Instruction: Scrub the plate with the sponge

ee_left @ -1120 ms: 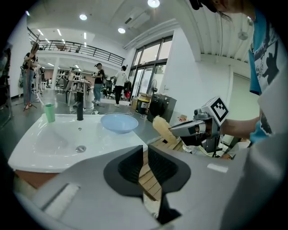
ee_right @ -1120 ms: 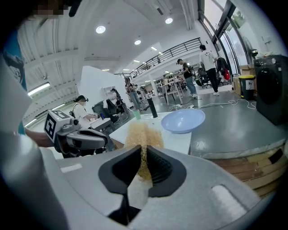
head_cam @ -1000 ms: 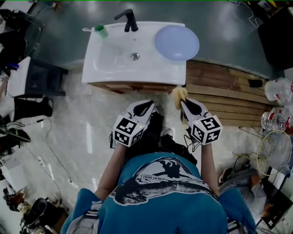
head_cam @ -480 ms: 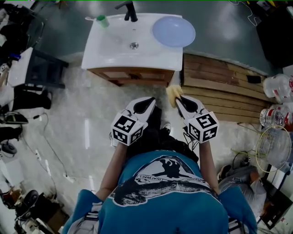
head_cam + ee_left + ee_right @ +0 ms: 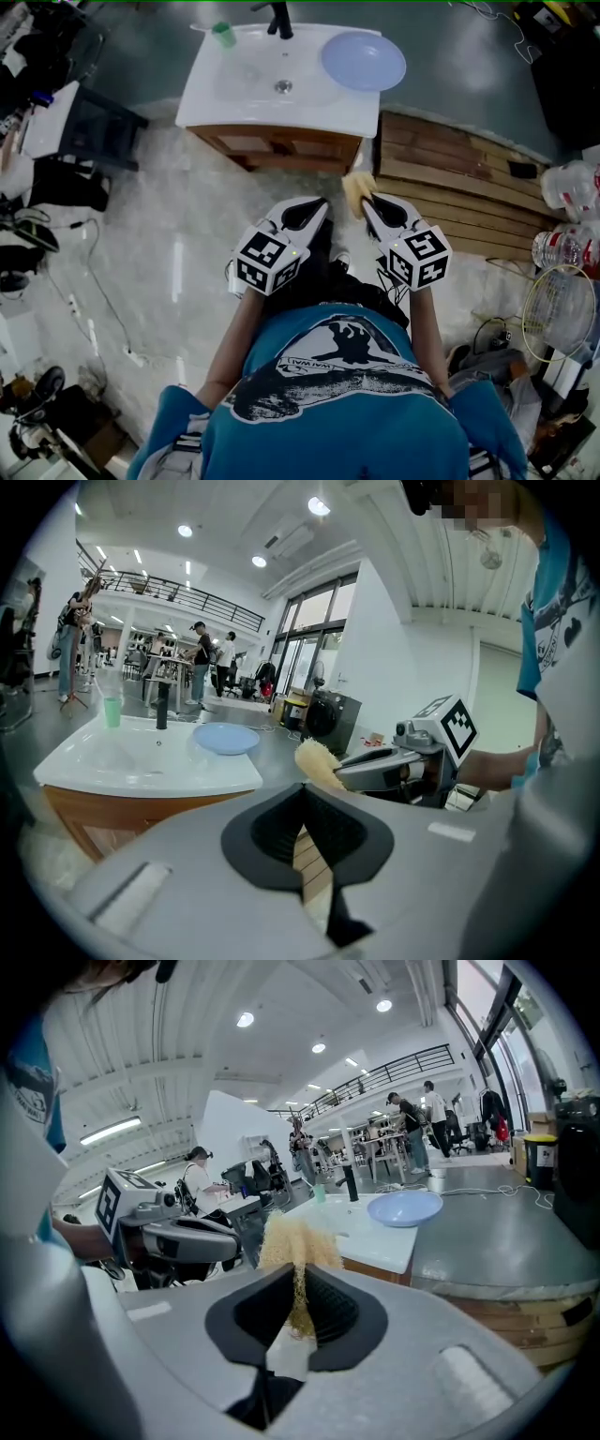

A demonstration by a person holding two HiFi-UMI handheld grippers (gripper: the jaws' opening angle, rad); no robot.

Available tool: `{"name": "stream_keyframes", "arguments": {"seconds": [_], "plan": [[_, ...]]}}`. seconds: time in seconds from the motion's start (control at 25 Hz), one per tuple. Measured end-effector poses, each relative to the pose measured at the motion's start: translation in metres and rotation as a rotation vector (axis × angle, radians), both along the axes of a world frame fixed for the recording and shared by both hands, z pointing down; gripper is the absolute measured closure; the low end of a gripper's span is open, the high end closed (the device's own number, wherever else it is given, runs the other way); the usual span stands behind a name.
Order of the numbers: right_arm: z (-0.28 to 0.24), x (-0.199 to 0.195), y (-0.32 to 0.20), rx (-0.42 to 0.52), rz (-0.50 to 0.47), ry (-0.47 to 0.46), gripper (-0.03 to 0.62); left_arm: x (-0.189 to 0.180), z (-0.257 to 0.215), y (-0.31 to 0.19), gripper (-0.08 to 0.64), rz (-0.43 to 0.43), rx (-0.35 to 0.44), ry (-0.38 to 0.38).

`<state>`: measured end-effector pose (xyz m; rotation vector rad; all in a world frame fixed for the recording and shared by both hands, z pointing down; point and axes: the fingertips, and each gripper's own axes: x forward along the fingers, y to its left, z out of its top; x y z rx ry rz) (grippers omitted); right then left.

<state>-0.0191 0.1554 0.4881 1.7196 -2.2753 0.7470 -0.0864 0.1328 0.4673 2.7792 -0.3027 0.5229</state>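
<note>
Already the yellow fibrous sponge (image 5: 292, 1241) sits pinched in the right tool (image 5: 368, 201), ready for scrubbing; the round pale blue plate (image 5: 364, 61) waits well apart on the white sink worktop (image 5: 234, 98). The left tool (image 5: 317, 206) is closed, empty. Versus a second ago, the worktop lies higher in the head view.

That sponge (image 5: 298, 1241) looks scratchy and fibrous, plate (image 5: 364, 61) is smooth plastic, sink (image 5: 234, 94) glossy white, bare rough wood slats (image 5: 450, 178) right beside the sink.

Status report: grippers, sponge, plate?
Left gripper shut, empty. Right gripper shut on yellow fibrous sponge. Pale blue round plate on white sink counter, untouched, out ahead. No obstruction seen.
</note>
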Motion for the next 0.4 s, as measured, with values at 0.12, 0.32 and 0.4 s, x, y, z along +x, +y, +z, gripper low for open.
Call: {"name": "stream_keyframes", "arguments": {"seconds": [0.12,0.32,0.4], "plan": [[0.0,-0.001,0.004,0.004,0.0,-0.007,0.558,0.0,0.0,0.007,0.548,0.005,0.005,-0.004],[0.004,-0.002,0.014,0.004,-0.004,-0.011,0.558,0.002,0.005,0.022,0.548,0.018,0.009,-0.016],[0.006,-0.001,0.018,0.005,-0.005,-0.013,0.558,0.005,0.007,0.027,0.548,0.025,0.009,-0.019]]}}
